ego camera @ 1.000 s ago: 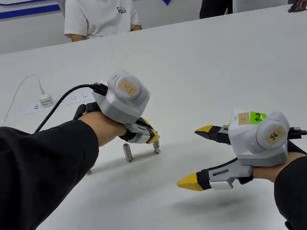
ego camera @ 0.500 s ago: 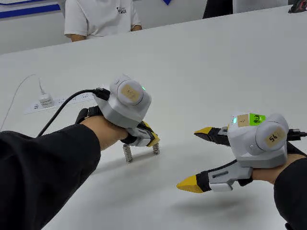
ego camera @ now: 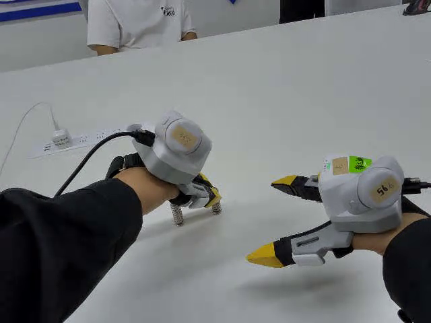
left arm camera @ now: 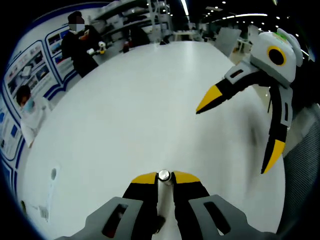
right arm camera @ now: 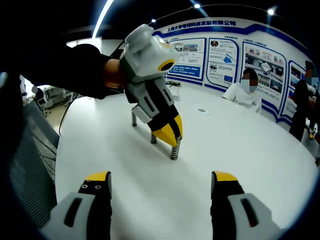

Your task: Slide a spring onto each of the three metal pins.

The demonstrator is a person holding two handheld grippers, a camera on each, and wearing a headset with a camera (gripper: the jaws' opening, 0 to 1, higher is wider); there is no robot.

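Note:
Three coil springs stand upright on pins on the white table (ego camera: 323, 101). In the right gripper view they are a far spring (right arm camera: 134, 118), a middle spring (right arm camera: 154, 138) and a near spring (right arm camera: 174, 150). My left gripper (ego camera: 214, 197) (right arm camera: 172, 132) points down at the near spring (ego camera: 217, 208), beside another spring (ego camera: 177, 214). In its own view the left gripper (left arm camera: 165, 177) is shut on the silver pin top (left arm camera: 164, 176). My right gripper (ego camera: 275, 219) (right arm camera: 161, 177) hovers open to the right, holding nothing; it also shows as the right gripper (left arm camera: 240, 127).
A white power strip (ego camera: 81, 140) with a plug and a thin cable lies at the left of the table. A black cable (ego camera: 94, 151) runs from my left gripper. A person in a white shirt (ego camera: 138, 23) stands at the far edge.
My left gripper has sunk a little onto the near spring and pin. The right gripper has stayed open in about the same place.

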